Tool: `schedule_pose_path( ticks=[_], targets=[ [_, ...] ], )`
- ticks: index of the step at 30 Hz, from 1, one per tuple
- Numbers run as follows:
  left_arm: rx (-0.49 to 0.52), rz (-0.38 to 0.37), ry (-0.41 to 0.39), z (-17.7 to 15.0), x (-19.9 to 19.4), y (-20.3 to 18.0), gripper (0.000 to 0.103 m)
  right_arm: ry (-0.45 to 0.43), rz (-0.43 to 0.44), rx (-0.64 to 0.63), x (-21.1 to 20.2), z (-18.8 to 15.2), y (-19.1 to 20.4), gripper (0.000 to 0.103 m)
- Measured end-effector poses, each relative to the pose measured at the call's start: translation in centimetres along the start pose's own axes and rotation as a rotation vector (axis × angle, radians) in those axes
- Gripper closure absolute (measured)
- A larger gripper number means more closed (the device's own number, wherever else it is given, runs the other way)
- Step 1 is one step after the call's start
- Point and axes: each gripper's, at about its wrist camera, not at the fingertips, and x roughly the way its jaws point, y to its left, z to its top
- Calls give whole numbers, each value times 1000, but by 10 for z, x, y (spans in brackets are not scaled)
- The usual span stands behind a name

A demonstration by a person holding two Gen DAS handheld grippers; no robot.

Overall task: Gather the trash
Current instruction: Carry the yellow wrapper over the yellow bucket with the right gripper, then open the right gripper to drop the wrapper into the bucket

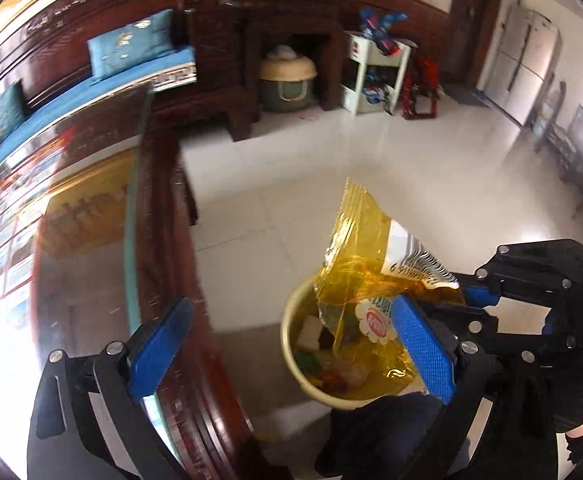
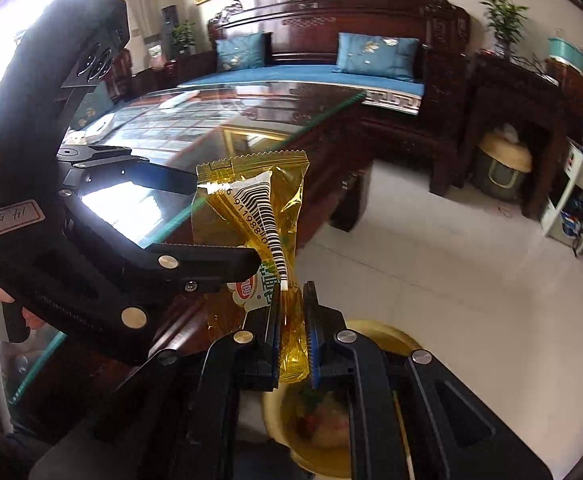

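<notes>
White floor tiles [image 2: 431,280] beside the glass tabletop [image 2: 227,128] carry a round yellow waste bin [image 1: 295,364], and above it the right hand-held gripper [image 2: 293,332] clamps the crinkly yellow transparent wrapper [image 2: 251,208], probably for dropping, while the left hand-held gripper [image 1: 291,344] stands apart, empty.

Desk [image 2: 251,120]: dark carved wood, glass top; white flat items [image 2: 179,100] lie at its far end. Floor [image 1: 371,168]: pale glossy tile, bearing a yellow-rimmed bin [image 1: 291,344] beside the desk.
</notes>
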Motion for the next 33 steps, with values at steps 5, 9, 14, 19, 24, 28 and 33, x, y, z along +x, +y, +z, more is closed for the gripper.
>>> schedule_pose_path(
  ticks=[5,9,14,19,24,28,33],
  targets=[
    [46,-33,57,12,38,-34,4,25,-39,43,-5,-22,-33,93],
    [49,-59,122,17,73,-51,4,70,-59,72,1,-43,-59,92],
    [46,-88,208,16,119,-71,4,147,-93,101,23,-69,-87,92],
    [64,-75,275,10,149,-80,4,214,-90,155,47,-98,-111,92],
    [111,-8,326,-1,176,-86,4,275,-75,189,73,-118,-126,92],
    [103,9,364,-9,189,-86,4,307,-61,202,89,-127,-130,85],
    [128,13,387,-17,195,-87,4,358,-57,182,106,-135,-128,75]
  ],
)
